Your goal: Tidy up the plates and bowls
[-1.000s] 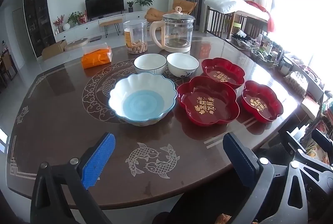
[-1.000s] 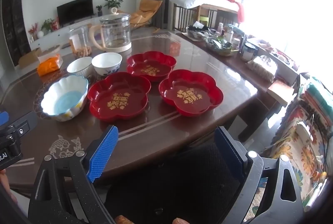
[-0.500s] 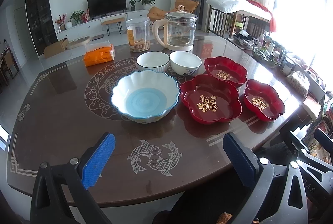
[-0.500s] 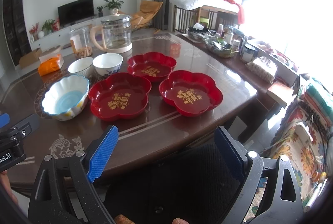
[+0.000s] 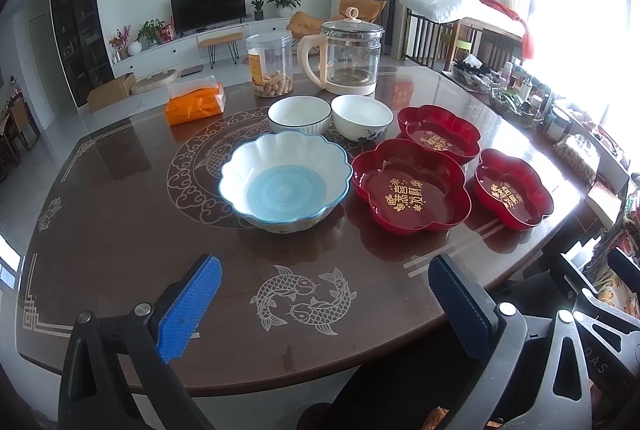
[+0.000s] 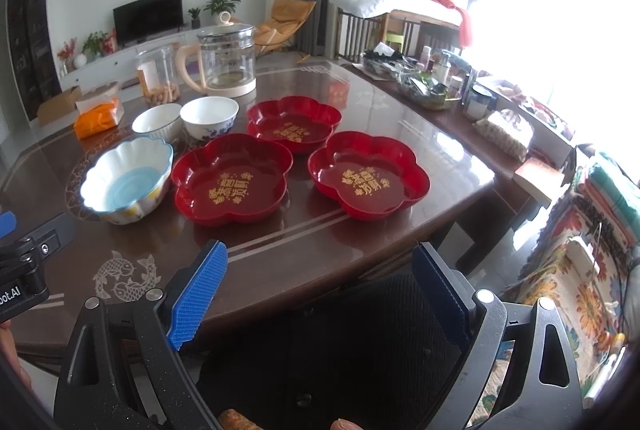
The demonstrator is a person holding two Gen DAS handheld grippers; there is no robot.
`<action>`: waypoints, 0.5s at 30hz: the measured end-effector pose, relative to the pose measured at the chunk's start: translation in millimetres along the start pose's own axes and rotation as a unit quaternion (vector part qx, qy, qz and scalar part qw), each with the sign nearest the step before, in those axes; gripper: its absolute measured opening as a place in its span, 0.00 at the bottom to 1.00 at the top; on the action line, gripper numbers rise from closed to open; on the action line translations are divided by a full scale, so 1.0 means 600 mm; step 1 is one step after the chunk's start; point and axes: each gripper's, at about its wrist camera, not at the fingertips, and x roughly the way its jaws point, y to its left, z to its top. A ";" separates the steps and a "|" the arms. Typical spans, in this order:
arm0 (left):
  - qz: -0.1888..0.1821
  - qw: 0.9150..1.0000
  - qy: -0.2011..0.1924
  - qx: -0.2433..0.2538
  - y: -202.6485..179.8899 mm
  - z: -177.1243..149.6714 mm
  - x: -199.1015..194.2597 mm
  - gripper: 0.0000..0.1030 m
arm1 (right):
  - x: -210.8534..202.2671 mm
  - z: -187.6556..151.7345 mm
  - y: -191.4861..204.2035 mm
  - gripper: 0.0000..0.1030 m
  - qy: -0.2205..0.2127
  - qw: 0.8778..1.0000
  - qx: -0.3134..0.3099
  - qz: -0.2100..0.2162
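Observation:
On the dark table (image 5: 120, 230) stand a scalloped white bowl with a blue bottom (image 5: 284, 182) (image 6: 126, 180), two small white bowls (image 5: 299, 115) (image 5: 362, 116) behind it, and three red flower-shaped plates (image 5: 410, 186) (image 5: 438, 134) (image 5: 514, 188). In the right wrist view the same red plates (image 6: 232, 178) (image 6: 294, 122) (image 6: 368, 174) lie ahead. My left gripper (image 5: 324, 294) is open above the table's near edge, short of the scalloped bowl. My right gripper (image 6: 320, 282) is open, held off the table's front edge, nothing between its fingers.
A glass kettle (image 5: 348, 58), a clear jar of snacks (image 5: 270, 70) and an orange tissue pack (image 5: 196, 102) stand at the table's far side. A cluttered side bench (image 6: 460, 90) runs along the right. A person's dark-clothed lap (image 6: 340, 350) lies below the right gripper.
Both grippers have drifted slightly, so the dishes sit a little differently in view. Nothing on the table has moved and both grippers stay open.

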 end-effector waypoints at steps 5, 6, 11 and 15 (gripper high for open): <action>-0.001 1.000 0.005 0.000 0.000 -0.003 0.003 1.00 | 0.005 -0.002 -0.002 0.92 0.003 1.000 0.003 0.000; -0.003 1.000 0.007 -0.001 0.000 -0.003 0.004 1.00 | 0.006 -0.002 -0.002 0.92 0.004 1.000 0.003 0.000; -0.014 1.000 0.015 -0.008 -0.003 -0.004 0.009 1.00 | 0.002 -0.005 0.000 0.92 0.000 1.000 -0.004 0.001; -0.019 1.000 0.015 -0.004 -0.008 -0.006 0.007 1.00 | 0.002 -0.007 0.000 0.92 0.000 1.000 -0.006 0.000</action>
